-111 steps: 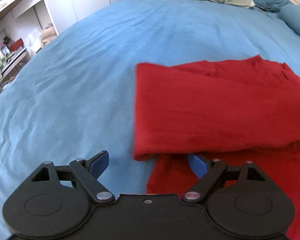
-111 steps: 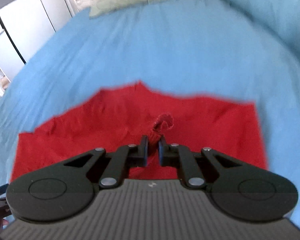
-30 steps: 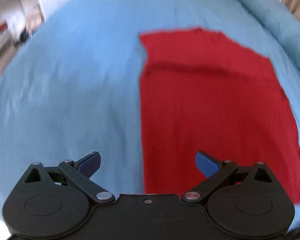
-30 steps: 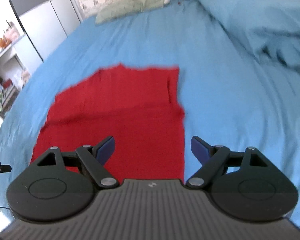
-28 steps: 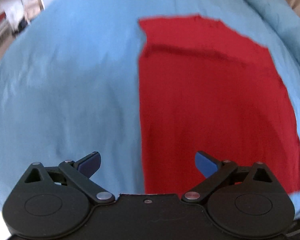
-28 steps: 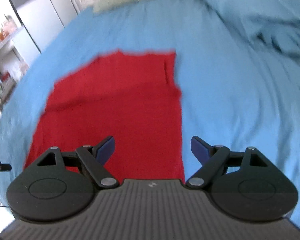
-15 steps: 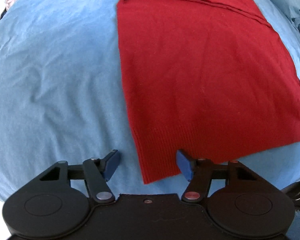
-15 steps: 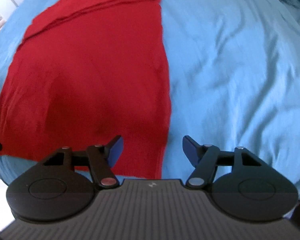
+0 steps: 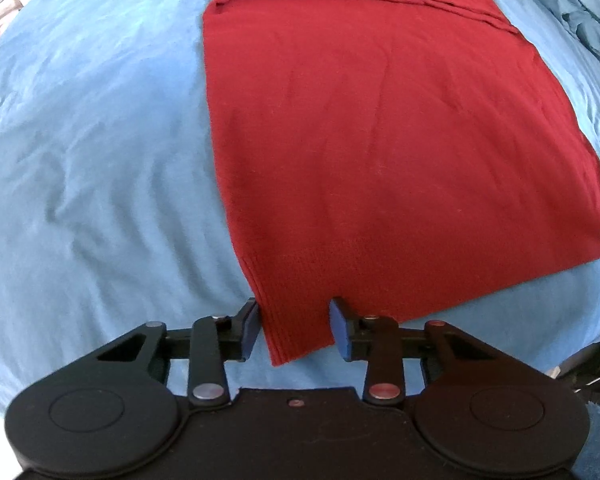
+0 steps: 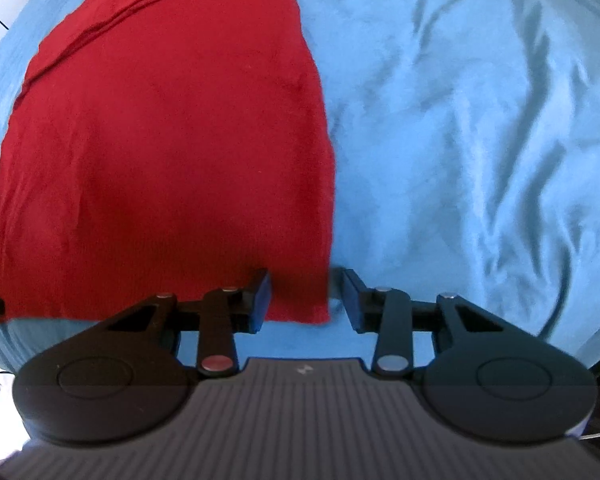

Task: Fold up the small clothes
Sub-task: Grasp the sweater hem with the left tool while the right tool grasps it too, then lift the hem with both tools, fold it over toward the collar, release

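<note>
The soft, light red knit garment [image 9: 380, 140] lies flat on the blue bedsheet [image 9: 80, 140], each ribbed near corner between the closing, not yet pinching left tongs [image 9: 294, 330] and right tongs [image 10: 306, 300], where it looks best gripped.

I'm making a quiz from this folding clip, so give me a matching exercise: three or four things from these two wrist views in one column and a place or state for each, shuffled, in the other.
Things:
1. left gripper
2. right gripper
3. flat red knit garment
4. rumpled blue bedsheet

Places or states:
A. lies under everything, wrinkled
B. spread flat, ribbed hem nearest the cameras
C. jaws closing around the garment's near left corner, pads not yet pressing
D. jaws closing around the garment's near right corner, pads not yet pressing

Pairs: 1-C, 2-D, 3-B, 4-A
</note>
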A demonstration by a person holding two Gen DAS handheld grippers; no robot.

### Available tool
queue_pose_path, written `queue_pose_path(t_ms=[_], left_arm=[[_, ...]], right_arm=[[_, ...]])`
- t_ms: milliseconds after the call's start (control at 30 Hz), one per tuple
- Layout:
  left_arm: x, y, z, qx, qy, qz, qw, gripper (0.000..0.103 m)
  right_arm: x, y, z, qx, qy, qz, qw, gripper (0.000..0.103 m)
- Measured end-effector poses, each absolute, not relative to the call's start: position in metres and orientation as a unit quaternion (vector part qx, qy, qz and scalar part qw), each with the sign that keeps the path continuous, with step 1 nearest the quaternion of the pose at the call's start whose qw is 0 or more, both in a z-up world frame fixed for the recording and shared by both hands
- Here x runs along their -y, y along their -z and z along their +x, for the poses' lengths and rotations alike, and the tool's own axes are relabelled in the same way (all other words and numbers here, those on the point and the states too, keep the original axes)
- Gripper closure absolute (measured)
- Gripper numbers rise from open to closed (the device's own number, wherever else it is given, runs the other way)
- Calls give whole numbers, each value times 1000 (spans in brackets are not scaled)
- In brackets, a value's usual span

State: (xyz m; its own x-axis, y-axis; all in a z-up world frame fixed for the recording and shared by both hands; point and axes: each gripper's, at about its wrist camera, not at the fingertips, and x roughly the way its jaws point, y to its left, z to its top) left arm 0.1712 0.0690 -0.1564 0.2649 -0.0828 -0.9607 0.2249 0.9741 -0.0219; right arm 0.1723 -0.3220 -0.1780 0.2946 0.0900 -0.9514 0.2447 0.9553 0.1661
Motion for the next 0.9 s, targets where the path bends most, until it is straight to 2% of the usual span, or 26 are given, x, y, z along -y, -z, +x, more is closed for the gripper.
queue_pose_path(t_ms=[67,133,200,233,267,367,633,900], left_arm=[[-67,158,174,-601,99,63,791,68],[-66,160,176,-605,103,63,787,79],[-66,162,178,-606,102,63,786,89],[-66,161,178,-607,104,63,786,95],[-66,161,178,-606,106,63,786,95],[-69,160,180,-606,107,63,786,96],[-75,126,185,-604,93,26,791,98],[-84,39,217,-570,71,-54,817,98]], right_arm=[[321,180,176,-593,46,136,792,49],[316,182,180,-597,45,129,790,51],[315,183,182,-598,39,125,790,57],[315,183,183,-599,35,127,790,65],[316,183,183,-600,33,128,789,75],[317,182,185,-601,28,133,787,82],[326,160,193,-603,13,172,779,83],[355,73,227,-556,-23,280,783,83]])
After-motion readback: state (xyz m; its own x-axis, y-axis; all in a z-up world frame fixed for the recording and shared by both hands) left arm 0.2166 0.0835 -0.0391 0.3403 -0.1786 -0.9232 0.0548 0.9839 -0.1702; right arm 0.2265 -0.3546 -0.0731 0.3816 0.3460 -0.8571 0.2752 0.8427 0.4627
